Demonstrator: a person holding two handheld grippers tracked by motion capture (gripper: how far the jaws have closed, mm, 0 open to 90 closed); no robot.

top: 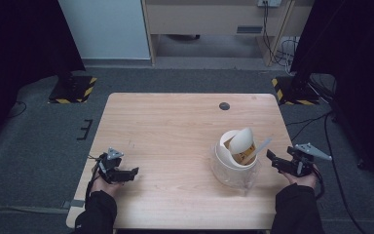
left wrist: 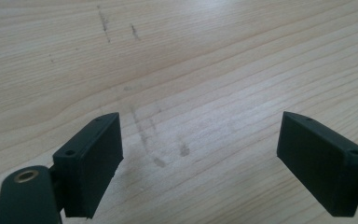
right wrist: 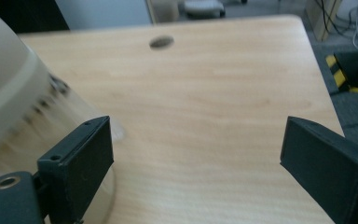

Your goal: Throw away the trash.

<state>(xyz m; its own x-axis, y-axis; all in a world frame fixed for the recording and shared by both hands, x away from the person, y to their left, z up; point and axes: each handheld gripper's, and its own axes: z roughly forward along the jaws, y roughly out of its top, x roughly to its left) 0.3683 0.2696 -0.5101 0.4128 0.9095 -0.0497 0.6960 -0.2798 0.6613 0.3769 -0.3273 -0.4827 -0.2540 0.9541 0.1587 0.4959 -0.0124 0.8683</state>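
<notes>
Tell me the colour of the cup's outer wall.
Cream-white cup, clearest in the high view.

The table (top: pixel 175 146) is light wood with fine grain; the cup (top: pixel 233 151) is cream with orange print, the grippers' black jaws and sleeves (top: pixel 97 214) are black

A cup (top: pixel 237 152) stands in a clear container (top: pixel 233 174) on the right half of the worktop (top: pixel 175 131), with a spoon (top: pixel 260 147) leaning out of it. The right gripper (top: pixel 272 158) rests just right of the container; the left gripper (top: pixel 131 173) sits well apart at the near left edge.
</notes>
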